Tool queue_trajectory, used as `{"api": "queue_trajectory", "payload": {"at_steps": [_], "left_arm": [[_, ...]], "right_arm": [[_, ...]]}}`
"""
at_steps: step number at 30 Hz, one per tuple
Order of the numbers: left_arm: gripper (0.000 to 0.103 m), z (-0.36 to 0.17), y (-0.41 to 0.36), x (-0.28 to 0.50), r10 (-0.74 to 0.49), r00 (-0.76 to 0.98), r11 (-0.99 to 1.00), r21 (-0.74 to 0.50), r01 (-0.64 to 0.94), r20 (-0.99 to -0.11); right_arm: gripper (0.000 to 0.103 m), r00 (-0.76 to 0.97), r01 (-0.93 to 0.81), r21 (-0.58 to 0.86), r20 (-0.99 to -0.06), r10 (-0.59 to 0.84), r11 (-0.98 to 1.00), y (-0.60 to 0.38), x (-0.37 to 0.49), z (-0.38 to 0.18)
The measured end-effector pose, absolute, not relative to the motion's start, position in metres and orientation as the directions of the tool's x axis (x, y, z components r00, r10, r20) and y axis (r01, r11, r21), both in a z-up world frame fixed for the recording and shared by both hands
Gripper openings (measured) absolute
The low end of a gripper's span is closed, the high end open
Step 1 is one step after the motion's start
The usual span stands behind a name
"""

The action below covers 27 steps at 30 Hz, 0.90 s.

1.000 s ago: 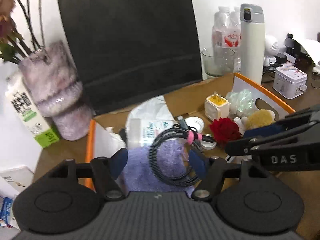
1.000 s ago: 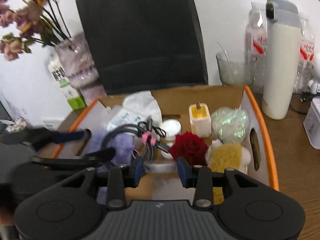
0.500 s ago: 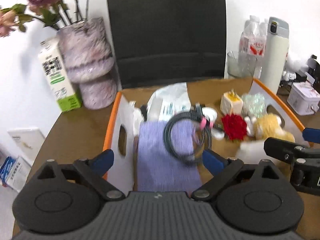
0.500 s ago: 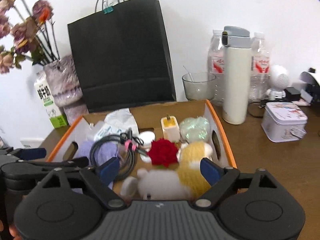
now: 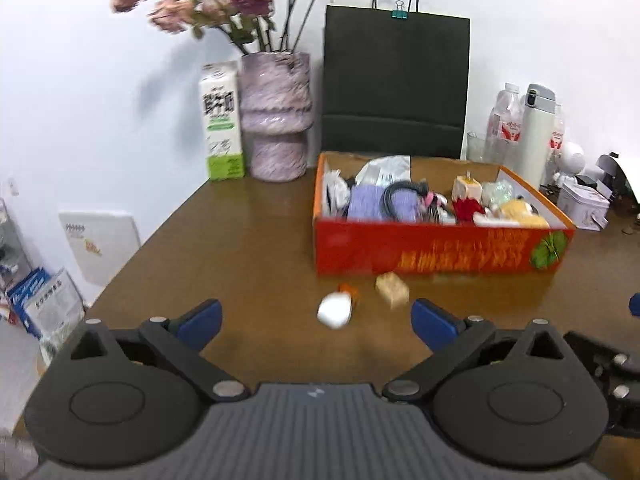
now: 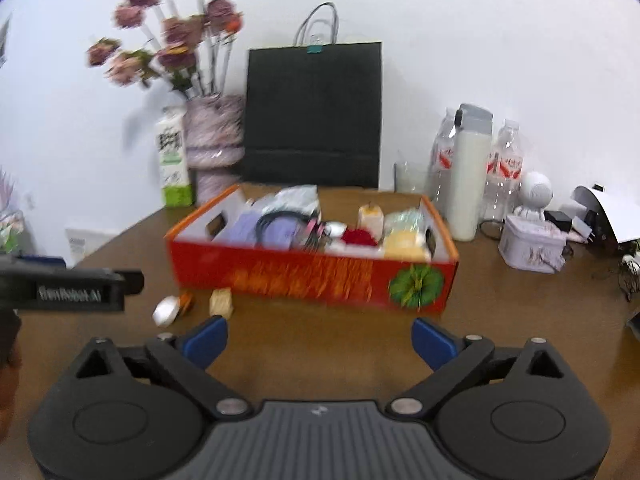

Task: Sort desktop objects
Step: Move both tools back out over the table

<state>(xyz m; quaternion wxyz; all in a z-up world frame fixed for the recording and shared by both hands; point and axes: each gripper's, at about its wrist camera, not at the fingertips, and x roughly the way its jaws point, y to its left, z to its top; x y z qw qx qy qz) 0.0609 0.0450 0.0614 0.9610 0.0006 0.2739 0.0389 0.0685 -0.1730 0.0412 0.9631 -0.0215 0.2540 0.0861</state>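
Red box (image 5: pixel 440 246) front lettering smeared by blur, unreadable in both views. Small white object (image 5: pixel 334 313) and tan block (image 5: pixel 393 289) on table before box: blurred, identity unclear. Box contents partly hidden behind front wall; purple cloth (image 5: pixel 366 202) and cable (image 5: pixel 400 200) only partly seen. Right gripper (image 5: pixel 634 304) cut off at right edge of left wrist view. Left gripper (image 6: pixel 136 280) cut off at left edge of right wrist view, label soft. Carton (image 6: pixel 173 160) print too blurred to read.
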Motion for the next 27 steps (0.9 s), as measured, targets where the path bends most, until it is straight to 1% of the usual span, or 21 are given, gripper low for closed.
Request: {"api": "queue_trajectory", "payload": {"at_steps": [3, 5, 7, 11, 14, 16, 19, 23, 25, 27], "left_arm": [[0.103, 0.051, 0.043, 0.022, 0.066, 0.861, 0.998, 0.027, -0.061, -0.504], [0.103, 0.040, 0.042, -0.004, 0.068, 0.867, 0.997, 0.056, -0.047, -0.493], [0.103, 0.030, 0.042, -0.028, 0.073, 0.869, 0.997, 0.064, -0.047, -0.489], [0.103, 0.017, 0.040, -0.063, 0.028, 0.856, 1.000, 0.022, -0.020, -0.517], [0.103, 0.015, 0.033, -0.084, 0.023, 0.882, 0.999, 0.047, 0.000, -0.471], [0.103, 0.014, 0.026, -0.091, 0.039, 0.891, 0.997, 0.077, -0.004, -0.452], [0.103, 0.011, 0.018, -0.093, 0.026, 0.890, 0.994, 0.107, 0.026, -0.455], [0.103, 0.004, 0.015, -0.090, 0.019, 0.883, 0.994, 0.108, 0.036, -0.470], [0.103, 0.001, 0.016, -0.088, 0.015, 0.872, 0.994, 0.100, 0.039, -0.490], [0.103, 0.000, 0.018, -0.086, 0.015, 0.865, 0.995, 0.095, 0.038, -0.501]], "right_arm": [[0.099, 0.845, -0.185, -0.020, -0.514, 0.149, 0.983, -0.170, 0.035, 0.026], [0.099, 0.839, -0.209, -0.032, -0.518, 0.163, 0.977, -0.166, 0.010, 0.016], [0.099, 0.844, -0.242, -0.045, -0.502, 0.187, 0.969, -0.163, -0.017, 0.008], [0.099, 0.875, -0.222, -0.104, -0.459, 0.151, 0.969, -0.164, -0.065, -0.005], [0.099, 0.890, -0.208, -0.092, -0.432, 0.149, 0.974, -0.171, -0.093, -0.005], [0.099, 0.901, -0.212, -0.076, -0.402, 0.165, 0.974, -0.177, -0.107, -0.002], [0.099, 0.909, -0.222, -0.073, -0.378, 0.179, 0.972, -0.182, -0.118, 0.000], [0.099, 0.913, -0.205, -0.111, -0.380, 0.149, 0.973, -0.180, -0.117, -0.001], [0.099, 0.916, -0.196, -0.108, -0.374, 0.143, 0.975, -0.181, -0.116, -0.002], [0.099, 0.908, -0.189, -0.084, -0.395, 0.142, 0.978, -0.183, -0.111, -0.003]]}}
